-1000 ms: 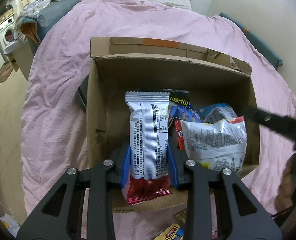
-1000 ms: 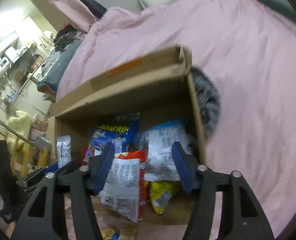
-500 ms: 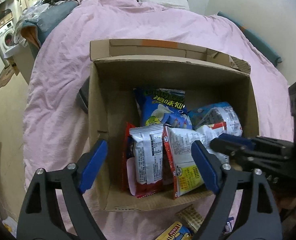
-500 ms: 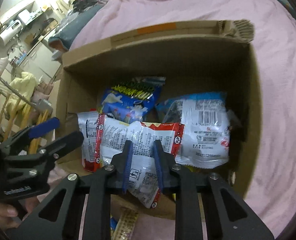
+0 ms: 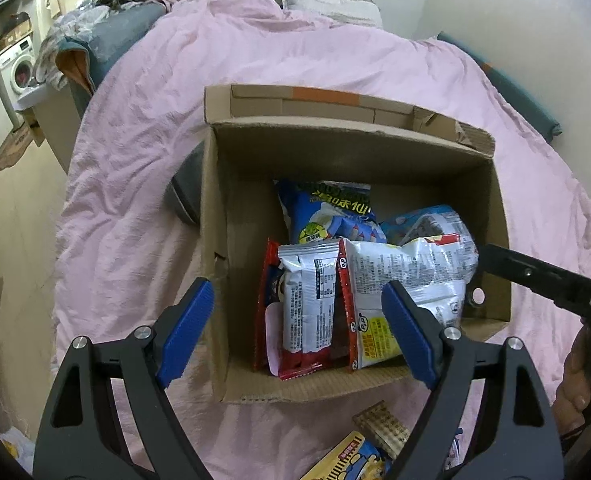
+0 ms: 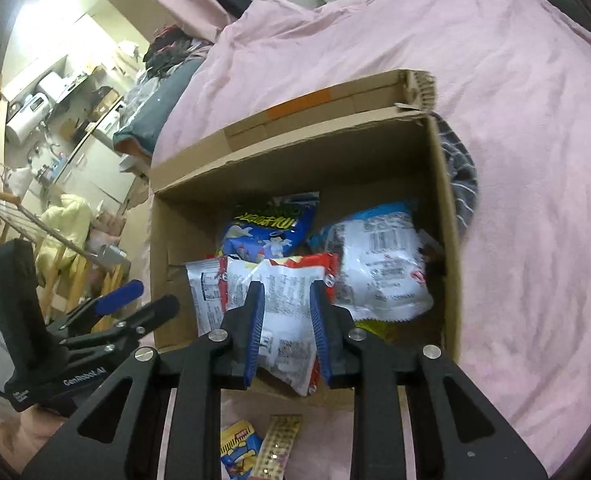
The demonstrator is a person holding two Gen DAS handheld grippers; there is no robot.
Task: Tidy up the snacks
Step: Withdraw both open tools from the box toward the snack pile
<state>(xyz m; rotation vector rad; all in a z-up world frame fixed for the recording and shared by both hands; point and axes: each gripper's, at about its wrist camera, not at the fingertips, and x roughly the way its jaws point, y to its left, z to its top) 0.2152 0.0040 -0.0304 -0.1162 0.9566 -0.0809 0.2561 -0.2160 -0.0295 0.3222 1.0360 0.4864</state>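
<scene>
An open cardboard box (image 5: 487, 200) (image 6: 443, 216) stands on a pink bedspread and holds several snack bags. A silver bag with red ends (image 5: 309, 308) stands near the box's front, next to a wider silver and red bag (image 5: 407, 280) (image 6: 283, 300). My left gripper (image 5: 299, 332) is open and empty, over the box's front edge. My right gripper (image 6: 285, 332) has its jaws partly closed above the wide silver and red bag, with a gap on both sides; whether they touch it is unclear. The right gripper also shows in the left wrist view (image 5: 535, 280).
Behind the two silver bags lie a blue bag (image 5: 331, 212) (image 6: 271, 228) and a white and blue bag (image 6: 379, 264). Loose snacks lie on the bedspread in front of the box: a yellow and blue pack (image 6: 239, 448) and a wafer bar (image 6: 277, 440). A grey striped object (image 6: 461, 176) lies beside the box.
My left gripper has let go of the silver bag with red ends, which now stands in the box, and has opened and pulled back. My right gripper's jaws stand a little wider than half a second ago.
</scene>
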